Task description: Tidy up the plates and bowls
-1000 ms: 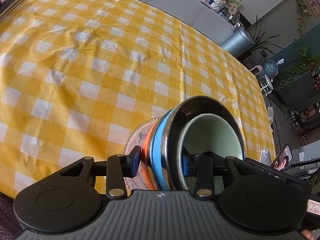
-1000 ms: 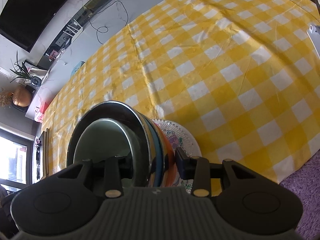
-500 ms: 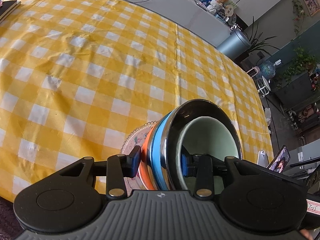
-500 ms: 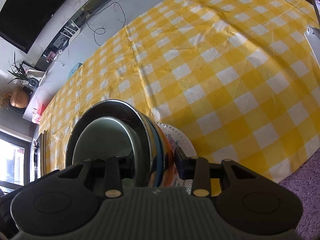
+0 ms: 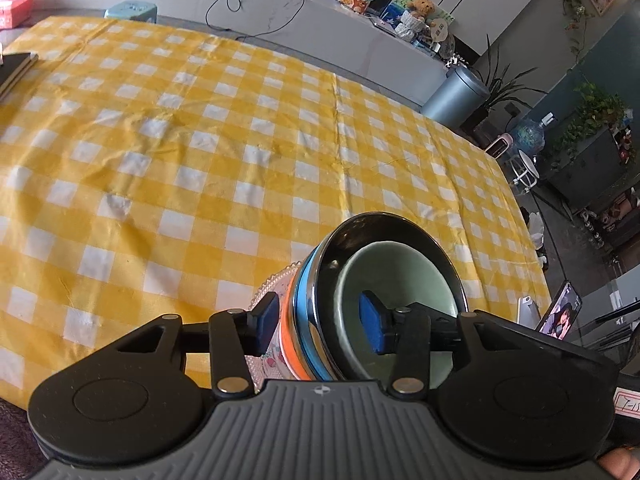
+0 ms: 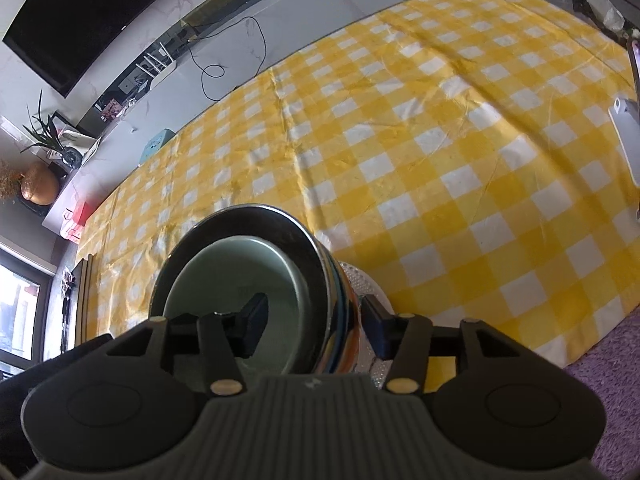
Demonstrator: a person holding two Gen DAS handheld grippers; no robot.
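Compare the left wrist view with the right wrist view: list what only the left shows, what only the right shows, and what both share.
Only the left wrist view: a teddy bear, a grey bin, and the left gripper, jaws opening with the stack's wall between them.

Only the right wrist view: a black television, a golden vase, and the right gripper, jaws opening around the opposite wall.

Both: the nested bowls on a patterned glass plate, on the yellow checked tablecloth.
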